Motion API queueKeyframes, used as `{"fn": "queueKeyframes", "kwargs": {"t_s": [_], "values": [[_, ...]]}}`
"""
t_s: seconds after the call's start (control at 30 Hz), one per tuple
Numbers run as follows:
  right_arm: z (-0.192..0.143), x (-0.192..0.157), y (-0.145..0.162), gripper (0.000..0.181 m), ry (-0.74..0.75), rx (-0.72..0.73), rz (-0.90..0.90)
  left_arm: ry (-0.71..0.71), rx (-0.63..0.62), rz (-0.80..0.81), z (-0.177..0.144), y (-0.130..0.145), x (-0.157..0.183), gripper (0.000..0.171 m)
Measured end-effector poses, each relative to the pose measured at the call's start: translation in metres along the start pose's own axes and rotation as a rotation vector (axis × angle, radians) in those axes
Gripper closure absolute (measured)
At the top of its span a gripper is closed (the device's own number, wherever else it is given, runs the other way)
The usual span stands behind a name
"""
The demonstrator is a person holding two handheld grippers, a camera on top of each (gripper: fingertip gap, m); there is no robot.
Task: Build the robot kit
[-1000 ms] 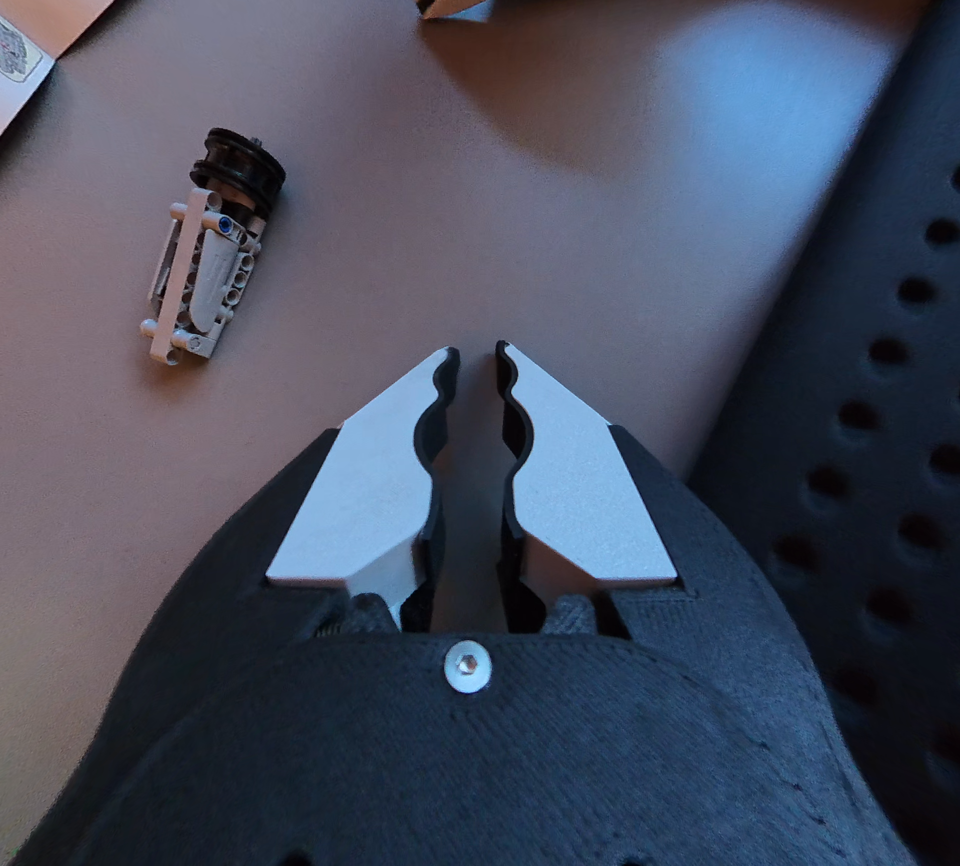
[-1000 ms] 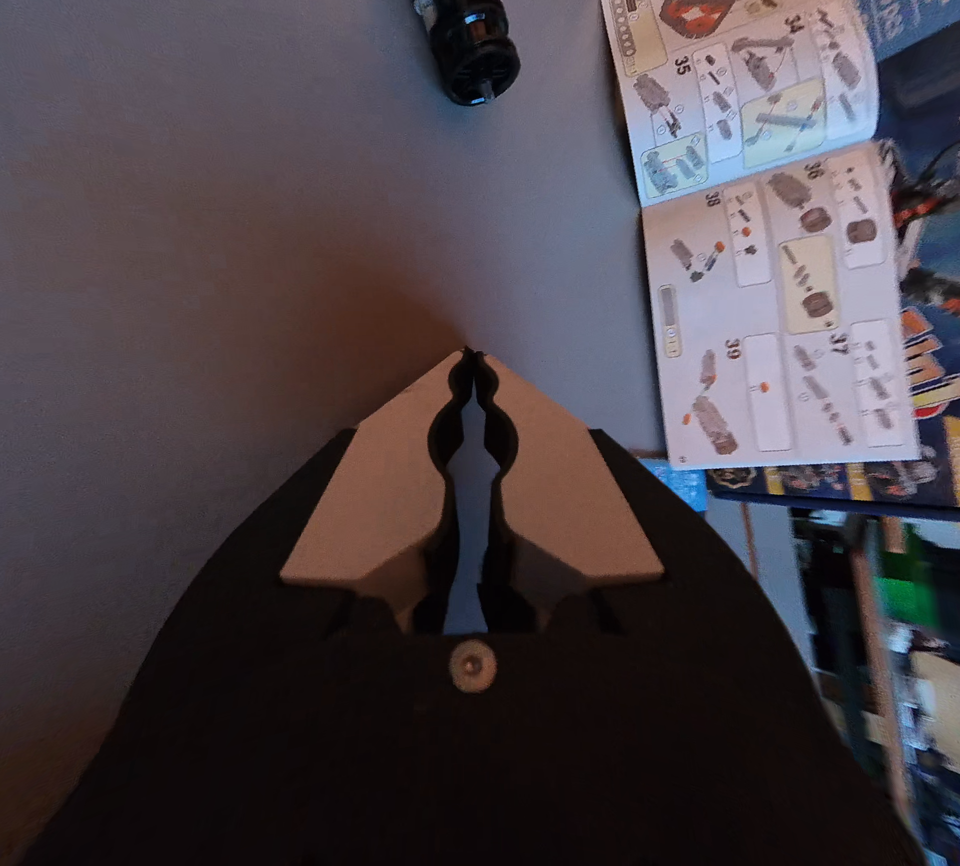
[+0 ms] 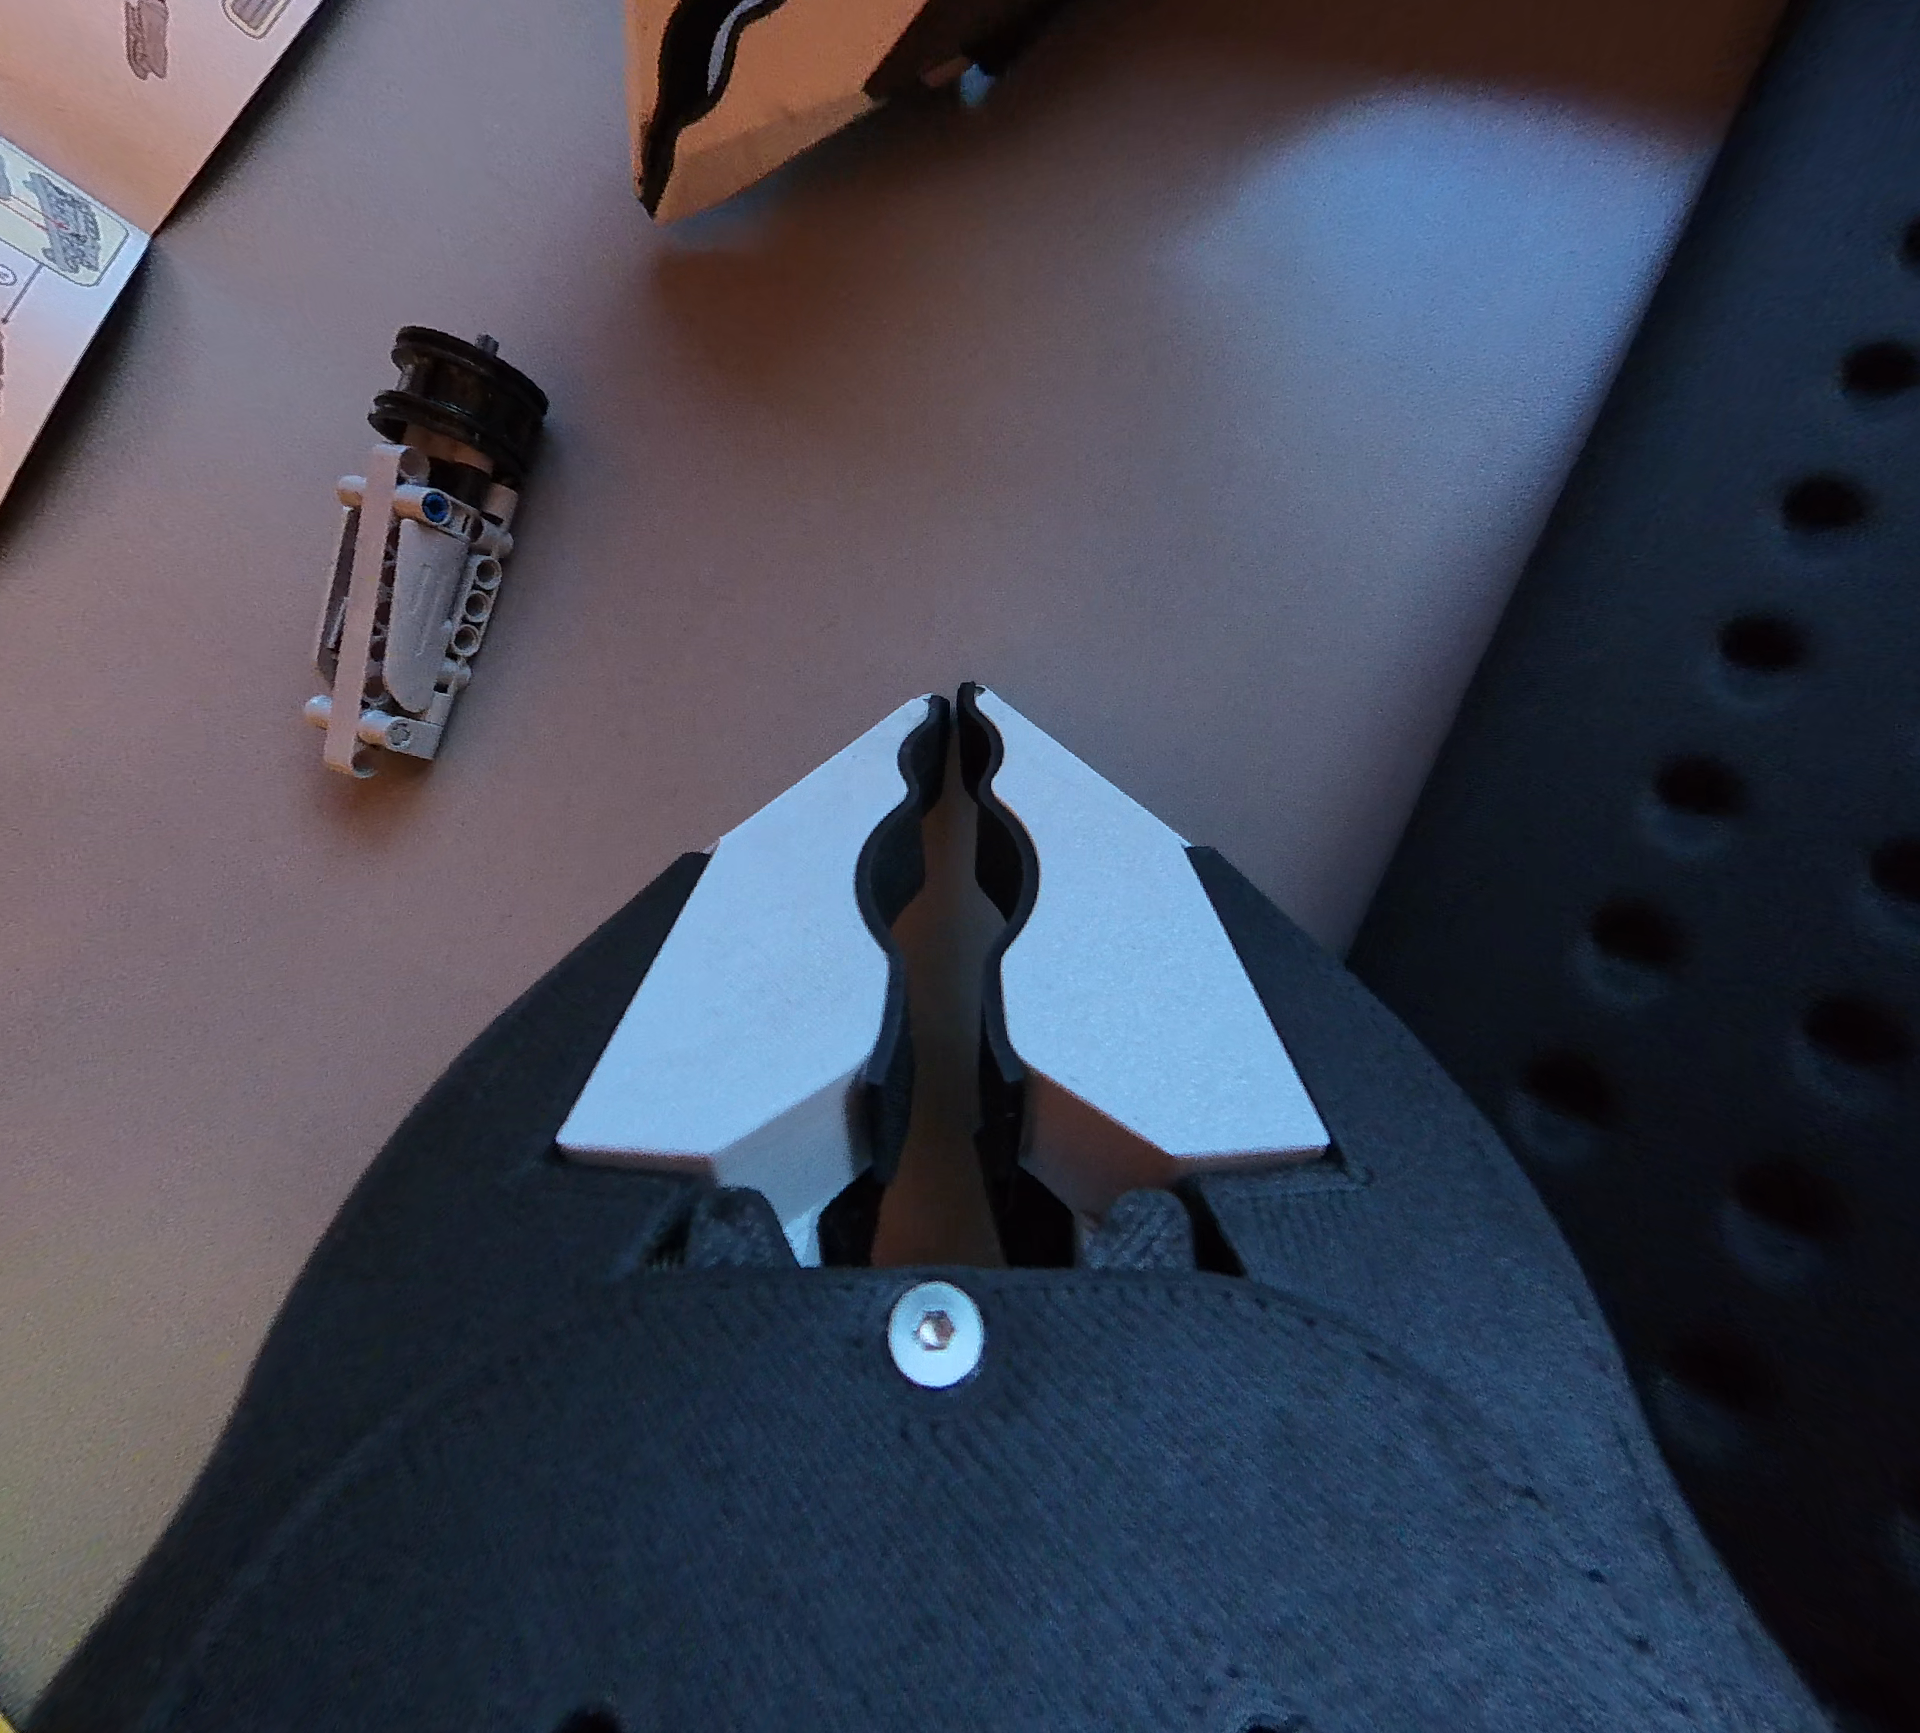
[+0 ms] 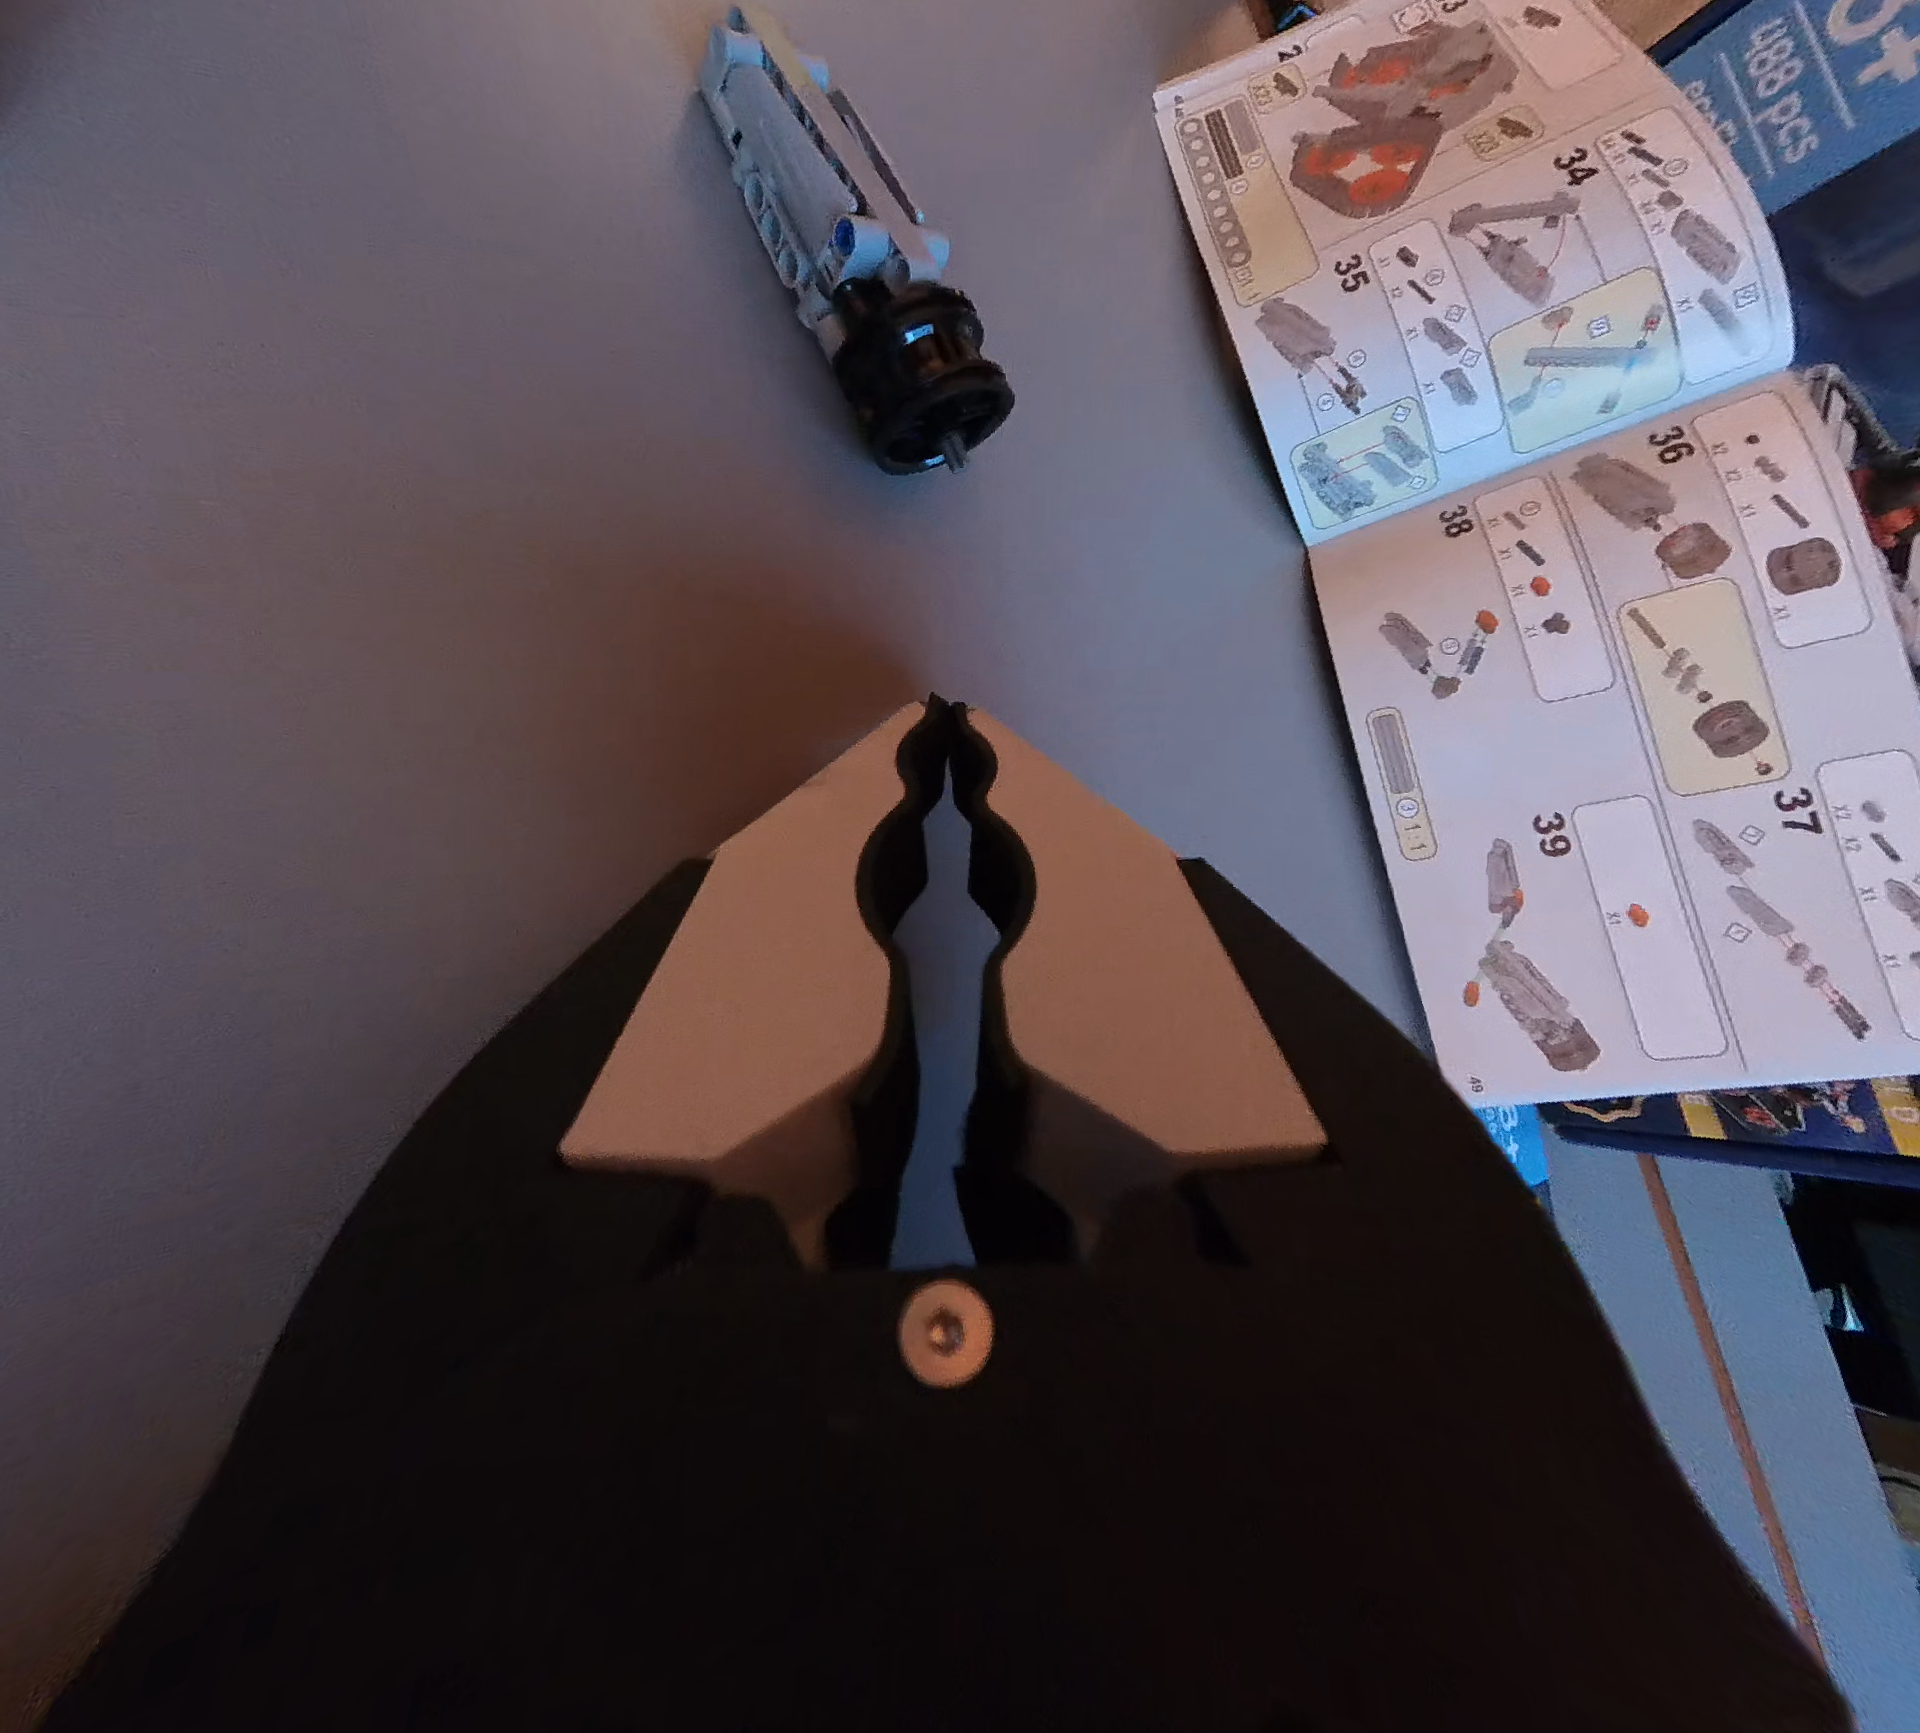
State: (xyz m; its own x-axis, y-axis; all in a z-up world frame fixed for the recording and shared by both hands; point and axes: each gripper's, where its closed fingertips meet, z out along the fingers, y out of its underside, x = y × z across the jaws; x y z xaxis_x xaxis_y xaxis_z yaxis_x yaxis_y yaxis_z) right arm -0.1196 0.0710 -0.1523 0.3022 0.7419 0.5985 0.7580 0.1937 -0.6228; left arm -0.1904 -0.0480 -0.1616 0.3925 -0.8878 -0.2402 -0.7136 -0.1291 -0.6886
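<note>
Brick assembly: a small grey beam frame with a black wheel at one end, lying flat on the table, left of and ahead of the left gripper, ahead of the right gripper. Likely light, rigid and snap-fitted, so best pinched across the beams, not the wheel. Its long axis runs wheel-end toward the right gripper; both grippers are clenched and carry nothing.

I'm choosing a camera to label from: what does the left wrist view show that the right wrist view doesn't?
Only the left wrist view shows the right gripper from outside, the left gripper shut and empty, and a dark perforated surface. Only the right wrist view shows the open instruction booklet's full pages and a blue box beneath. Both show the small grey and black brick assembly on the table.
</note>
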Motion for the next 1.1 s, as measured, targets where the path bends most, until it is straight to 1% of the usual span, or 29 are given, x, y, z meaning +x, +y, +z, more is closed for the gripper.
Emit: {"fn": "queueKeyframes", "kwargs": {"t_s": [0.2,0.37,0.47,0.53,0.6,0.63,0.67,0.7,0.73,0.8,0.87,0.9,0.97,1.0,1.03,1.1], "values": [[0.002,-0.004,-0.007,0.181,-0.049,0.008,0.09,-0.012,0.0,0.016,0.0,0.0,0.0,0.171],[0.004,-0.014,-0.015,0.181,-0.095,0.015,0.094,-0.017,0.002,0.016,0.0,0.0,0.0,0.171],[-0.005,-0.025,-0.016,0.181,-0.137,0.018,0.129,-0.022,0.006,0.013,0.0,0.0,-0.001,0.169],[-0.022,-0.037,-0.013,0.181,-0.177,0.034,0.112,-0.04,0.01,0.013,-0.001,0.0,-0.004,0.162],[-0.042,-0.042,-0.002,0.181,-0.18,0.046,0.053,-0.068,0.023,0.012,0.002,-0.002,-0.01,0.156],[-0.052,-0.043,0.005,0.181,-0.172,0.054,0.023,-0.097,0.039,0.002,0.003,-0.005,-0.016,0.141],[-0.06,-0.042,0.013,0.181,-0.159,0.051,0.003,-0.138,0.049,-0.012,0.004,-0.007,-0.024,0.12],[-0.067,-0.042,0.021,0.181,-0.154,0.03,-0.012,-0.17,0.048,-0.019,0.004,-0.009,-0.032,0.106],[-0.074,-0.043,0.026,0.181,-0.154,0.014,-0.027,-0.192,0.054,-0.025,0.003,-0.011,-0.039,0.099],[-0.086,-0.052,0.027,0.181,-0.188,0.049,-0.048,-0.231,0.093,-0.053,0.001,-0.018,-0.057,0.095],[-0.095,-0.06,0.025,0.181,-0.24,0.104,-0.05,-0.254,0.124,-0.09,-0.001,-0.026,-0.077,0.099],[-0.098,-0.062,0.025,0.181,-0.261,0.116,-0.041,-0.257,0.129,-0.104,-0.001,-0.029,-0.086,0.101],[-0.101,-0.068,0.022,0.181,-0.319,0.125,0.008,-0.26,0.104,-0.144,0.006,-0.027,-0.106,0.098],[-0.103,-0.072,0.021,0.181,-0.358,0.121,0.033,-0.226,0.093,-0.168,0.013,-0.026,-0.11,0.097],[-0.106,-0.076,0.02,0.18,-0.388,0.117,0.056,-0.159,0.09,-0.182,0.02,-0.027,-0.107,0.094],[-0.113,-0.08,0.02,0.181,-0.403,0.141,0.073,-0.012,0.09,-0.17,0.032,-0.03,-0.095,0.091]]}}
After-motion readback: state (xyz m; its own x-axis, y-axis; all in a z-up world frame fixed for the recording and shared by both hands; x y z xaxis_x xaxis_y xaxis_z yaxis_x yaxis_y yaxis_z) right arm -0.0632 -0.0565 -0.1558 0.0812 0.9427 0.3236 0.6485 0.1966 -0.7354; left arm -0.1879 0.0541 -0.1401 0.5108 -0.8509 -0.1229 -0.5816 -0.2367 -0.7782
